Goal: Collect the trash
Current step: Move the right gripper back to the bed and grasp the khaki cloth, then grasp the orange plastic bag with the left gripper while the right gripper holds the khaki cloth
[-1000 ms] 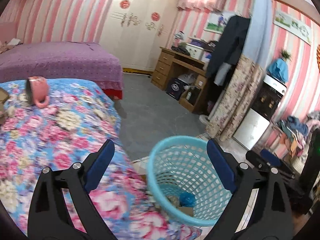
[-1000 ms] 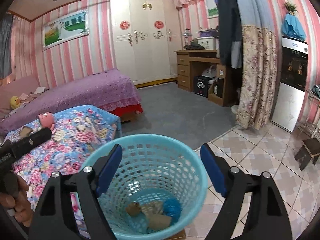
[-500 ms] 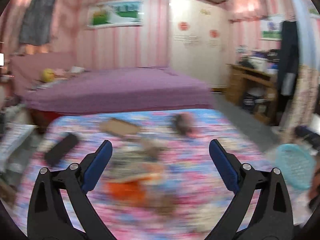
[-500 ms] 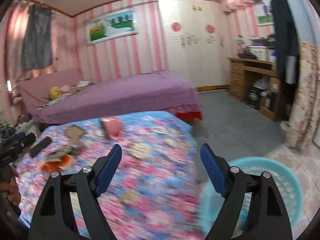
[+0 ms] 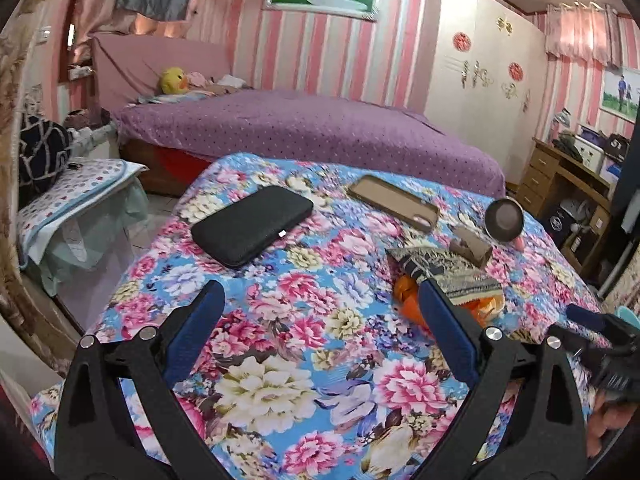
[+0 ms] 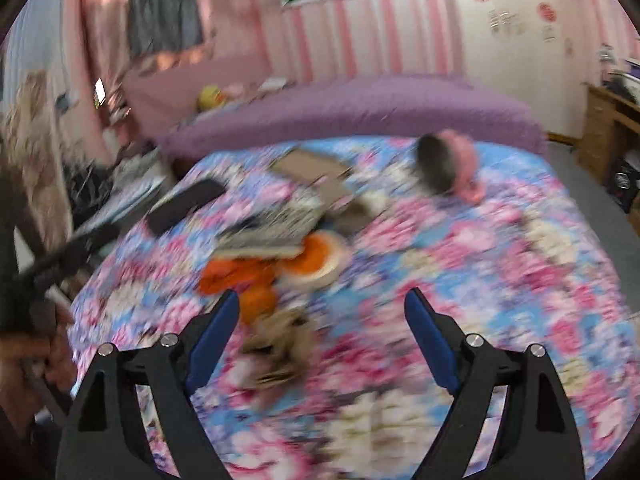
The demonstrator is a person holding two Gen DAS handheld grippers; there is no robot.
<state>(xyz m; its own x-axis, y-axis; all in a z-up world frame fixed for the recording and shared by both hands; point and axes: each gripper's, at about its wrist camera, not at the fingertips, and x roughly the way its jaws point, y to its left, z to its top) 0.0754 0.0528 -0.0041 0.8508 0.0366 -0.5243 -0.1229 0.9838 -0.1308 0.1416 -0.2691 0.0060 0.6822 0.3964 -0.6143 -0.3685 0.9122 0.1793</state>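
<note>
1. orange peel [image 5: 476,305] lies right of centre on the floral cloth [image 5: 280,360], partly under a crumpled patterned wrapper [image 5: 444,268]; a small brown cardboard piece [image 5: 470,246] sits just beyond it.
2. in the right wrist view, blurred, the same peel [image 6: 256,272] lies far of the left finger, and a crumpled brownish scrap [image 6: 280,340] lies near, between the fingers.
3. left gripper [image 5: 320,340]: jaws stand wide, nothing between them, above bare cloth.
4. right gripper [image 6: 322,332]: jaws wide and opening further; the scrap sits between them, not pressed by either pad.
5. judged step: approach to the next piece of trash. advice: settle the right tongs square over the scrap, pads either side, and close only on the scrap, not the cloth.
6. black case [image 5: 252,224], tan phone cover [image 5: 394,202] and pink cup [image 5: 505,220], lying on its side, sit at the far side; judged not trash, leave alone.
7. peel looks soft and in several pieces; it may need more than one pick.
</note>
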